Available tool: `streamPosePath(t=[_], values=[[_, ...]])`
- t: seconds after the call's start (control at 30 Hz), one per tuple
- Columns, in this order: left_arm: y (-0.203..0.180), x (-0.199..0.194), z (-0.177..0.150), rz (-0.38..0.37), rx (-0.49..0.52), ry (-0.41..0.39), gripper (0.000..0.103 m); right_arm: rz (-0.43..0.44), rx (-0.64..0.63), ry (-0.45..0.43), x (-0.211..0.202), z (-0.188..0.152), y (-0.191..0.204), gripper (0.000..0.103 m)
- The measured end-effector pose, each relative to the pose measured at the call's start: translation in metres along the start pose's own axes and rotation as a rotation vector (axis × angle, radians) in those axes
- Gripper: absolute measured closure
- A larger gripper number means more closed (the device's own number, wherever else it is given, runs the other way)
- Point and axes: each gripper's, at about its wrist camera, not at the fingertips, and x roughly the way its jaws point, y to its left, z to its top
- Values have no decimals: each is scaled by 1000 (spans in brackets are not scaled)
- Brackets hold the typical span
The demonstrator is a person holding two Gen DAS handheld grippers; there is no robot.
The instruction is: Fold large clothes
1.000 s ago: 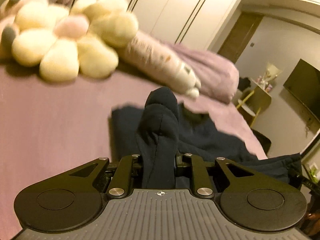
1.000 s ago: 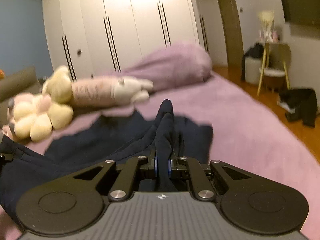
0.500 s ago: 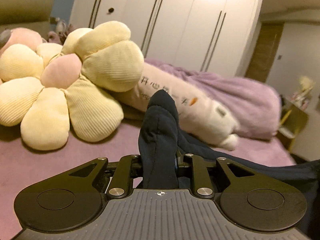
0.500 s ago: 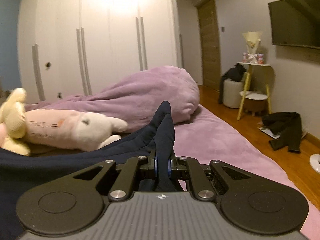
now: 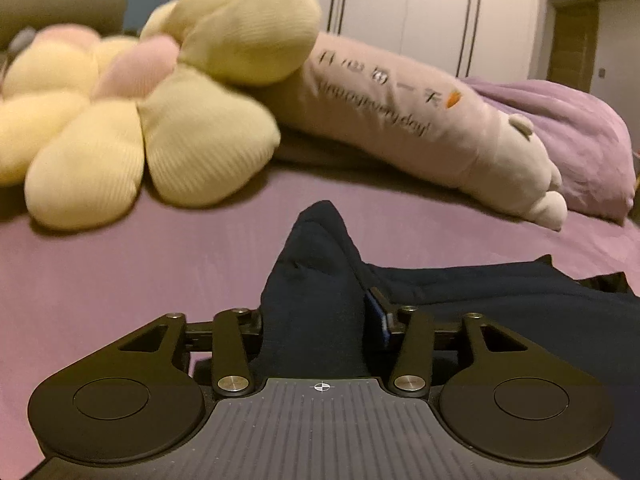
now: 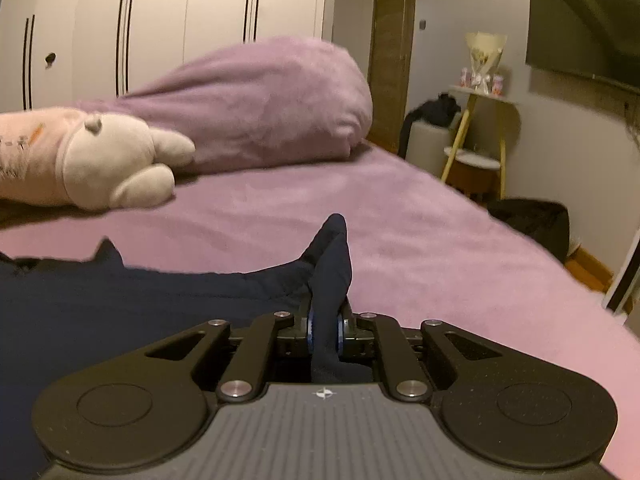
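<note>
Bed covered in a mauve sheet [image 5: 120, 280] fills both views. One dark navy garment [image 6: 120, 312] lies across it, its far edge running crosswise between the two tools, with one bunched corner at each.

One rolled purple duvet [image 6: 260, 96], one long pink plush pillow with a cream animal head [image 5: 420, 120] and one yellow-and-pink flower cushion [image 5: 132, 128] sit well beyond the garment.

Left gripper [image 5: 316, 320]: jaws have just been opening and now stand partly wide; the navy corner stands between them, and its right pad looks clear of the cloth.

Right gripper [image 6: 325, 330]: narrow, pads pinching its corner.

Judgement: this fold is laid down and left is letting go, right not yet.
</note>
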Motion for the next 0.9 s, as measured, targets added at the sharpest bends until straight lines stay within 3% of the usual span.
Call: streamPosePath(t=[0.13, 0.4, 0.47, 0.5, 0.53, 0.6, 0.67, 0.8, 0.9], values=[[12, 16, -2, -29, -77, 43, 38, 42, 76, 10, 6, -8, -13, 90], [25, 21, -4, -75, -162, 49, 32, 101, 177, 16, 15, -13, -28, 87], [28, 15, -3, -72, -177, 39, 25, 120, 208, 17, 15, -12, -33, 87], [32, 9, -3, -60, -198, 30, 14, 133, 227, 10, 12, -12, -36, 85], [39, 0, -3, -47, -235, 11, 9, 147, 253, 2, 9, -12, -41, 84], [56, -21, -4, -57, -320, -18, 9, 160, 330, -30, -2, -12, -54, 63], [71, -43, -5, -64, -362, -35, 9, 176, 409, -70, -22, -11, -70, 60], [81, -81, -19, -115, -294, -49, 9, 211, 448, -136, -70, -19, -91, 60], [76, -76, -33, -99, -262, -13, 8, 208, 388, -162, -88, -34, -91, 60]])
